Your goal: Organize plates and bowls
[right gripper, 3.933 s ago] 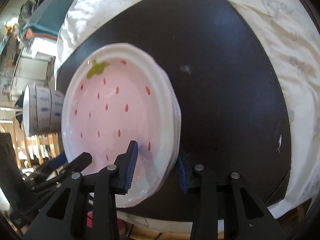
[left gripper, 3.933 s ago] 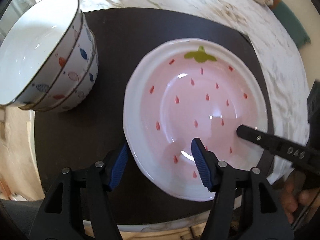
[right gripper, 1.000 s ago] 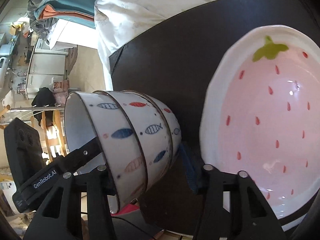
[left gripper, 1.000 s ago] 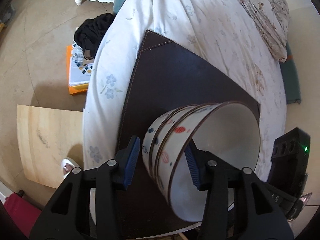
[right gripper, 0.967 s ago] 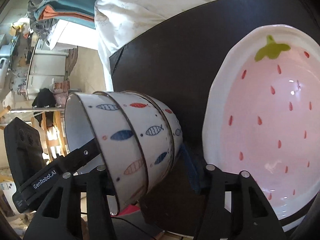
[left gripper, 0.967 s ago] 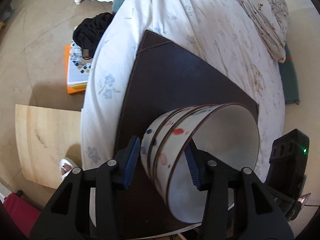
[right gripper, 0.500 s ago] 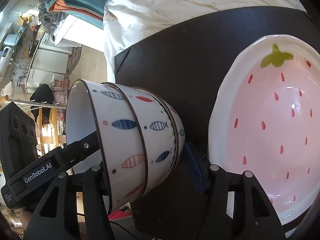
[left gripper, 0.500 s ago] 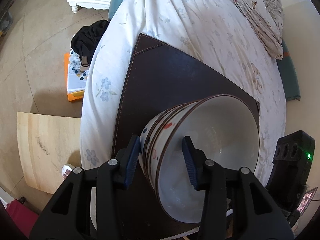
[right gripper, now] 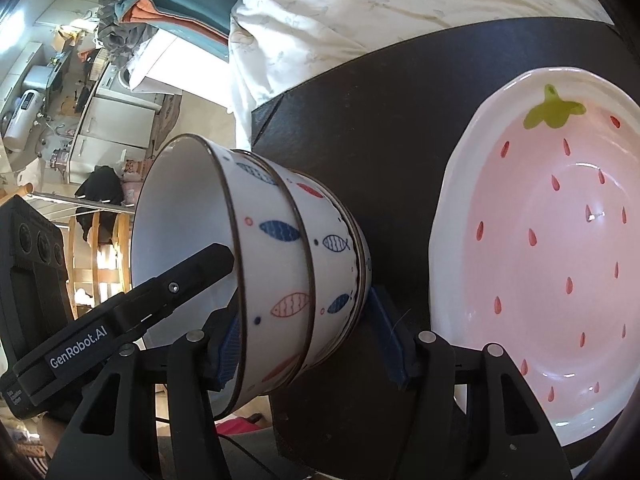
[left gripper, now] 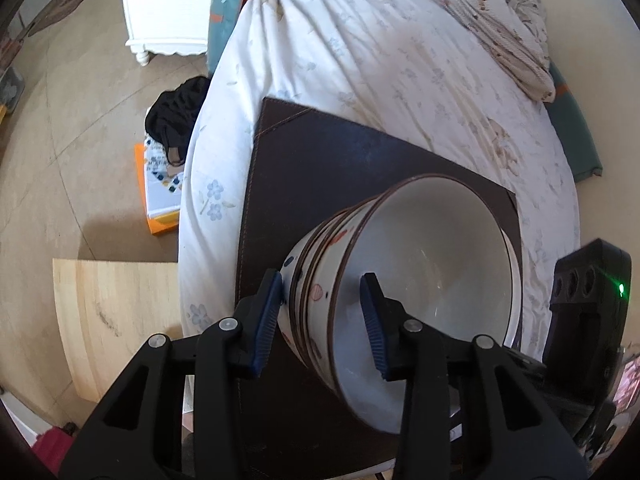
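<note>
A stack of three white bowls with fish patterns (left gripper: 420, 264) hangs tipped on its side over a dark brown mat (left gripper: 340, 160). My left gripper (left gripper: 322, 304) has its jaws closing on the stack's wall, one pad outside and one inside the top bowl. In the right wrist view the bowl stack (right gripper: 292, 248) lies between the pads of my right gripper (right gripper: 306, 336), one at the rim and one at the base. The left gripper's finger (right gripper: 192, 268) reaches into the bowl's mouth. A pink strawberry plate (right gripper: 552, 248) rests on the mat (right gripper: 380, 100) to the right.
The mat lies on a bed with a white flowered sheet (left gripper: 380, 60). Left of the bed is floor with an orange box (left gripper: 160, 188), a black cloth (left gripper: 180, 112), a wooden board (left gripper: 116, 320) and a white cabinet (left gripper: 168, 4). A rumpled blanket (left gripper: 508, 20) lies at the back right.
Earlier both grippers were at the plate and the bowls stood upright. Over the last second the tipped stack has risen a little and turned its mouth more toward the left camera; the left jaws have narrowed.
</note>
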`<control>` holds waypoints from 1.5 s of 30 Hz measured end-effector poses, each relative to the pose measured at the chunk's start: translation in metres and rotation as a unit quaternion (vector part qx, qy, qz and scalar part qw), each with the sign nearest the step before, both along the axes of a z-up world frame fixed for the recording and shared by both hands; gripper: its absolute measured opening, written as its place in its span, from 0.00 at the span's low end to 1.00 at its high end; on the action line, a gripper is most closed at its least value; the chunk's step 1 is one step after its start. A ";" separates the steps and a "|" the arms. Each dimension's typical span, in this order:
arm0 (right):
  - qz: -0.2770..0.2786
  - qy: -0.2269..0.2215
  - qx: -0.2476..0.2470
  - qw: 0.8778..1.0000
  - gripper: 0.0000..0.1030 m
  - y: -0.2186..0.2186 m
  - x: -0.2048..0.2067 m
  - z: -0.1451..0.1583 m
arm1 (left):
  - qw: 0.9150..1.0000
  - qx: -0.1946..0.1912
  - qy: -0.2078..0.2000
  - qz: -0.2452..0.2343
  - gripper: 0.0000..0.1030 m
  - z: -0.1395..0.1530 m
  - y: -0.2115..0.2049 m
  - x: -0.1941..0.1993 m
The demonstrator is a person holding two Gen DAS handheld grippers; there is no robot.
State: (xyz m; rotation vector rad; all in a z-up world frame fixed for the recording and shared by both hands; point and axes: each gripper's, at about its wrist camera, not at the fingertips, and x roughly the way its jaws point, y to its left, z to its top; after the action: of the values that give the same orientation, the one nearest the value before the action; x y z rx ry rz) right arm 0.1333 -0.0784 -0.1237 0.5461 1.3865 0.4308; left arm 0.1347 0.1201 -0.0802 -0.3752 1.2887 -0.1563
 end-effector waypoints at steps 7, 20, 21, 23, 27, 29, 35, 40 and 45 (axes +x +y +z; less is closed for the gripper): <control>0.000 -0.021 0.001 1.000 0.59 -0.012 0.001 0.021 | 1.000 -0.005 -0.027 -0.011 0.33 0.019 -0.011 -0.003; -0.014 -0.038 0.002 0.999 0.59 -0.044 0.001 0.038 | 0.997 0.003 -0.055 -0.044 0.33 0.040 -0.051 0.000; -0.015 -0.039 0.004 0.999 0.59 -0.048 0.001 0.039 | 0.997 0.002 -0.058 -0.048 0.33 0.042 -0.057 0.001; -0.020 -0.041 0.006 0.999 0.59 -0.058 0.000 0.042 | 0.996 0.006 -0.063 -0.059 0.33 0.045 -0.068 0.002; -0.025 -0.045 -0.004 0.999 0.59 -0.078 -0.001 0.049 | 0.995 0.002 -0.064 -0.074 0.33 0.047 -0.091 0.006; -0.031 -0.045 -0.007 0.998 0.59 -0.088 -0.002 0.051 | 0.995 0.001 -0.063 -0.081 0.33 0.046 -0.102 0.008; -0.050 -0.036 -0.014 0.998 0.58 -0.125 -0.006 0.048 | 0.993 -0.002 -0.054 -0.106 0.33 0.038 -0.141 0.012; -0.066 -0.023 -0.019 0.997 0.58 -0.155 -0.011 0.039 | 0.992 -0.003 -0.033 -0.123 0.32 0.023 -0.172 0.016; -0.081 -0.004 -0.019 0.997 0.58 -0.175 -0.013 0.023 | 0.991 0.006 -0.018 -0.135 0.31 0.010 -0.189 0.017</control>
State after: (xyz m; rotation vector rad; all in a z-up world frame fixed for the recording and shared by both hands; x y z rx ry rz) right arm 0.1200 -0.2538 -0.1004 0.6191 1.3289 0.2745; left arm 0.1519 -0.0687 -0.0702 -0.1848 1.3013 -0.3814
